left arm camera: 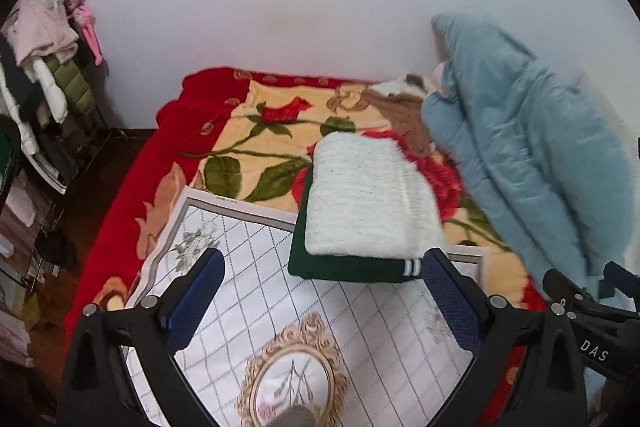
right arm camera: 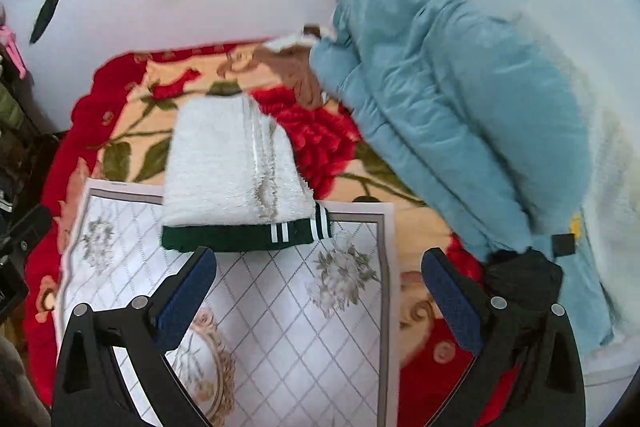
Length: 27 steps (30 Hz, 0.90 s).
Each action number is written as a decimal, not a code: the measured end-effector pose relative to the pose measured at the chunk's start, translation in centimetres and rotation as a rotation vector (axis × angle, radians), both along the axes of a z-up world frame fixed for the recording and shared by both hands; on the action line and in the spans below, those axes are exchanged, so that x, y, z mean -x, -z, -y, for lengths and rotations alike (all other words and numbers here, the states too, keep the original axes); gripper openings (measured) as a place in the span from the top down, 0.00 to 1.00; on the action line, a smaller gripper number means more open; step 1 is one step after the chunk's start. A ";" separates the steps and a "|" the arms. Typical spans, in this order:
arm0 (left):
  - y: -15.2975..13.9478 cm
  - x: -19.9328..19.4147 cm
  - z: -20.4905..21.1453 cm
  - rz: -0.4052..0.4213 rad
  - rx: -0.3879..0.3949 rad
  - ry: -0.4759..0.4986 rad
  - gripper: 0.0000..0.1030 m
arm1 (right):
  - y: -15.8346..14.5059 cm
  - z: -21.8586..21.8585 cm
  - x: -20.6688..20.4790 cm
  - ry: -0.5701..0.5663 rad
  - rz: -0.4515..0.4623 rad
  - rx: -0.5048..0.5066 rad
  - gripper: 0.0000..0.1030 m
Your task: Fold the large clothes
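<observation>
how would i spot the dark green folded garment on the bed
Find the red floral blanket covering the bed, then the white quilted mat laid on it. At the mat's far edge is a two-piece stack: the dark green garment is the bottom one, under the fluffy white sweater, with white stripes at its cuff.
</observation>
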<state>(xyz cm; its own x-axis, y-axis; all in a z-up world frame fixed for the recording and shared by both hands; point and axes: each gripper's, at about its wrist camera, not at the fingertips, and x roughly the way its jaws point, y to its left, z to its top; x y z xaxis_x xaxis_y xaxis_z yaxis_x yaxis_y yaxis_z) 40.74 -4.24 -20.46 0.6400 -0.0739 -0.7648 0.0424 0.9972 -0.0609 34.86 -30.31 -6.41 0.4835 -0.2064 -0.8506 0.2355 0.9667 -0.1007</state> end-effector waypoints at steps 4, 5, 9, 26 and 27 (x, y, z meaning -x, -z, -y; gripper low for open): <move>-4.8 5.2 -0.6 0.050 0.002 0.003 0.02 | -7.1 -1.0 7.0 -0.001 0.076 0.020 0.00; -5.8 6.3 -0.7 0.058 0.004 0.002 0.02 | -8.5 -1.1 8.4 0.001 0.091 0.020 0.00; -9.7 11.0 -1.4 0.101 -0.007 -0.009 0.02 | -13.8 -1.4 14.1 -0.003 0.157 0.036 0.00; -16.6 20.4 -1.2 0.119 -0.026 -0.057 0.02 | -25.8 -1.7 28.1 -0.067 0.290 0.050 0.00; -16.9 20.5 -1.1 0.119 -0.035 -0.061 0.02 | -26.1 -1.7 28.5 -0.074 0.292 0.040 0.00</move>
<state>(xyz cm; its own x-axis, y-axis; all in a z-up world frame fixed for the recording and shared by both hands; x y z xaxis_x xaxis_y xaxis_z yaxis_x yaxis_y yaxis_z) 20.27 -3.10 -3.58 0.7291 -0.0072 -0.6844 -0.0132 0.9996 -0.0246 6.36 -28.65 19.73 0.7213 -0.1922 -0.6654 0.1888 0.9789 -0.0780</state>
